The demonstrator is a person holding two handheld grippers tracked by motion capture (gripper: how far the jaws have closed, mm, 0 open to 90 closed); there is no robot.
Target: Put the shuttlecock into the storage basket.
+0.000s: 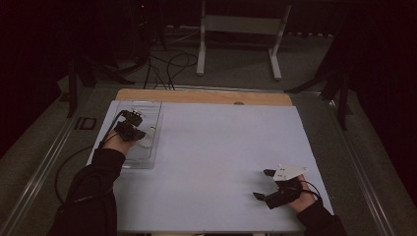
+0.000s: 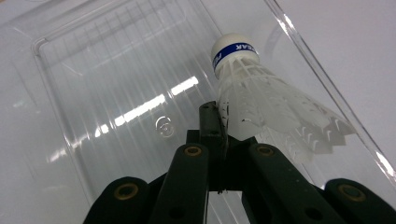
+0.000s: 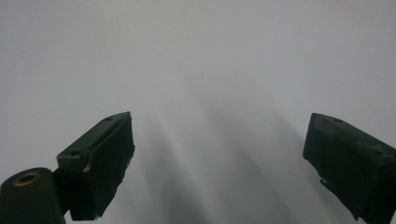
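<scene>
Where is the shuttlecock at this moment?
The shuttlecock is over the clear plastic tray at the table's far left in the high view, its skirt edge pinched in the left gripper.

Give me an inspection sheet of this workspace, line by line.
Surface: pale sheet covering the table, with a wooden strip bare along the far edge.
Job's things: white plastic shuttlecock with a blue band on its cork, lying in the clear ribbed plastic tray at the table's left side.
Clutter: nothing seen.
Grippers: left claw shut on the shuttlecock's skirt edge, over the tray; right claw open, holding nothing, over the bare sheet near the right front.
Cables: one black cable trails from each claw; more lie on the floor beyond the table.
Surroundings: dark room, white metal stand behind.
</scene>
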